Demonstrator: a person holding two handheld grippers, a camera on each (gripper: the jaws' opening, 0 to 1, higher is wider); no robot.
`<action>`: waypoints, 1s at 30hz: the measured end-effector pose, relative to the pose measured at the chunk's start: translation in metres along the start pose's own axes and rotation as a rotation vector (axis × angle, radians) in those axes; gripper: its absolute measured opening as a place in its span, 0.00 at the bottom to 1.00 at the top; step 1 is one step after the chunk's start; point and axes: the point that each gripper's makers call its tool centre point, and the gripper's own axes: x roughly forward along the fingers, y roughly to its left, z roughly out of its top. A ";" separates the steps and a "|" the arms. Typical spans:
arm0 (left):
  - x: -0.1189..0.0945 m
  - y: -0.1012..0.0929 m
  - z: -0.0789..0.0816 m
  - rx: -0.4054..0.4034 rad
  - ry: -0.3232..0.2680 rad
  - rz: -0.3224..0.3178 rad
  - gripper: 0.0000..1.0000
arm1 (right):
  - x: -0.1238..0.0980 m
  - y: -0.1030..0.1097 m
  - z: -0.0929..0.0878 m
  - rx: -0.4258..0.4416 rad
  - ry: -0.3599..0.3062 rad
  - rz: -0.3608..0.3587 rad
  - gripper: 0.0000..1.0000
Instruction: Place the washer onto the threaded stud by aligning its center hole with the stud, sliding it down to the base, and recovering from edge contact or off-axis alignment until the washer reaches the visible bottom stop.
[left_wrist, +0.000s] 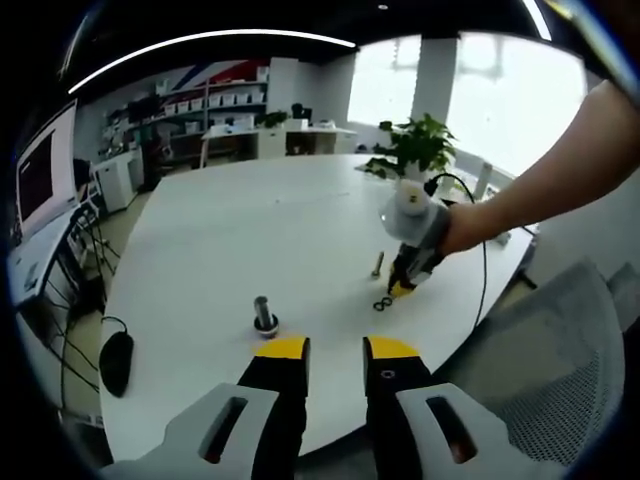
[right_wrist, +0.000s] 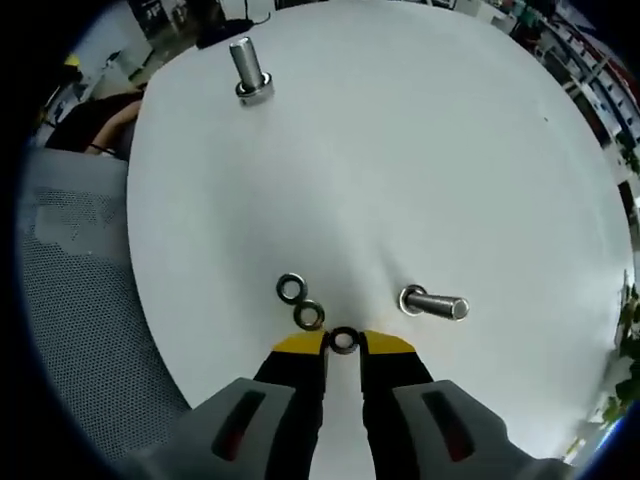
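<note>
right gripper view puts a washer between your right gripper tips, jaws narrow around it, low on the table. pinch its rim unevenly and it may flip or skid into the two washers beside it. it's a small dark flat ring. left gripper hangs narrowly open near the upright stud.

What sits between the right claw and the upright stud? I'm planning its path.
In the right gripper view, two loose washers lie just beyond the right claw, which has a third washer at its tips; past them, bare white table reaches the upright stud.
</note>
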 end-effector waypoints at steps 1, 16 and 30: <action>0.000 0.000 0.000 0.002 0.001 0.000 0.19 | 0.000 0.000 0.000 0.000 0.003 0.000 0.15; 0.002 -0.001 -0.002 0.007 0.013 -0.006 0.19 | 0.000 0.002 -0.002 -0.117 -0.003 0.017 0.15; 0.002 0.000 -0.003 0.008 0.018 0.000 0.18 | -0.002 0.002 -0.003 -0.189 -0.011 0.079 0.15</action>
